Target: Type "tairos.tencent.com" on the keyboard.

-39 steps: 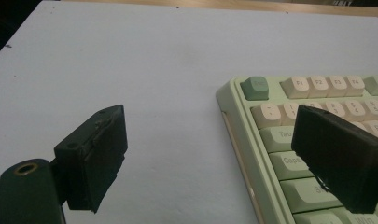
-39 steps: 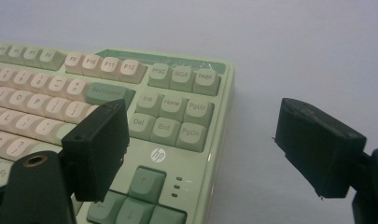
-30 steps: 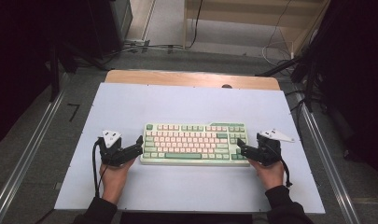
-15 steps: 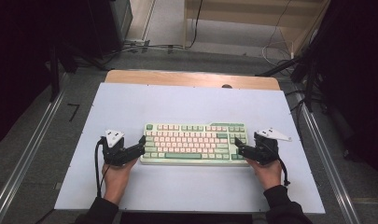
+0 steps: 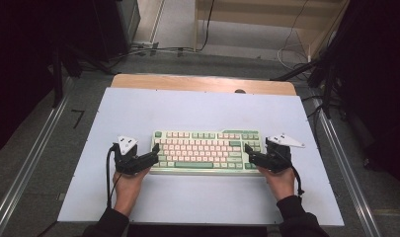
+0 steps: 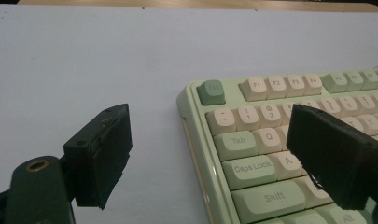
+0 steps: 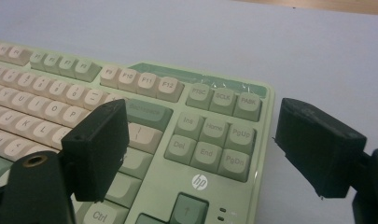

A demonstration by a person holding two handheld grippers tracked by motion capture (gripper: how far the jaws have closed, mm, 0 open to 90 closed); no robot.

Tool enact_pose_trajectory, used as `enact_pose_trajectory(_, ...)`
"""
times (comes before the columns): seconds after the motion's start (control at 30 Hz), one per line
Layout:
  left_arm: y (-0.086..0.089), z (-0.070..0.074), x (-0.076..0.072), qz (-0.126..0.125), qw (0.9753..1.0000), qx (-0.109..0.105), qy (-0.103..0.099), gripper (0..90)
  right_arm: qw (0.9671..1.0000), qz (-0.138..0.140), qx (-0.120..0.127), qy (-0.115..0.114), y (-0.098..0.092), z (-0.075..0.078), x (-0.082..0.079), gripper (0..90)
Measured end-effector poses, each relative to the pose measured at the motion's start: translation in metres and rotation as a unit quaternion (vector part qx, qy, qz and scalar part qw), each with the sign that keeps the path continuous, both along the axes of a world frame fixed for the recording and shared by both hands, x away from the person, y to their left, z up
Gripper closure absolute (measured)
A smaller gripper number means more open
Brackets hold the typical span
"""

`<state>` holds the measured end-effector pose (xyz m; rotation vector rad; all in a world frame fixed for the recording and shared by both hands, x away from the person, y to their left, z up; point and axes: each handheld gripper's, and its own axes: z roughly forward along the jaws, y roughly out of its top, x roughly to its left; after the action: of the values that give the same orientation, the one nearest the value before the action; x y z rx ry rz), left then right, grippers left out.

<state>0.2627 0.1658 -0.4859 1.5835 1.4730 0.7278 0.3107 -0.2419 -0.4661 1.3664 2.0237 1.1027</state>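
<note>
Straddling the two short ends of the pale green rectangular plastic keyboard with cream and green keycaps (image 5: 206, 151), the left tongs (image 5: 154, 151) and the right tongs (image 5: 249, 153) both stand wide, holding nothing, one jaw over the keys and one off the edge. The keyboard lies flat near the middle of the pale blue bench (image 5: 197, 111), toward the person's side. It is judged rigid, moderately heavy and smooth-sided; grip the case ends, not the loose-fitting keycaps.
</note>
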Motion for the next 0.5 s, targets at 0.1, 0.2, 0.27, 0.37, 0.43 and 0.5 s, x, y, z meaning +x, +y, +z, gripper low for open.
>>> enact_pose_trajectory(0.1, -0.003, 0.0, 0.002, -0.001, 1.0, 0.001, 0.0, 15.0, 1.0, 0.004, -0.002, -0.002, 0.003, 0.0, 0.0, 15.8)
enact_pose_trajectory(0.2, -0.006, 0.0, 0.003, -0.005, 1.0, 0.003, -0.001, 15.0, 1.0, 0.006, -0.003, 0.0, 0.006, -0.001, 0.001, 16.3)
enact_pose_trajectory(0.27, -0.008, 0.0, 0.004, -0.006, 1.0, 0.003, -0.001, 15.5, 1.0, 0.009, -0.003, -0.001, 0.007, -0.001, 0.002, 16.4)
enact_pose_trajectory(0.37, -0.01, 0.0, 0.005, -0.008, 1.0, 0.003, -0.002, 16.4, 0.9999, 0.012, -0.004, 0.0, 0.01, -0.001, 0.002, 16.6)
enact_pose_trajectory(0.43, -0.011, 0.0, 0.005, -0.008, 1.0, 0.0, -0.003, 16.6, 0.9999, 0.016, -0.005, 0.0, 0.012, -0.002, 0.002, 16.7)
enact_pose_trajectory(0.5, -0.011, 0.0, 0.006, -0.009, 0.9999, -0.003, -0.004, 17.9, 0.9998, 0.019, -0.007, -0.001, 0.014, -0.002, 0.002, 16.7)
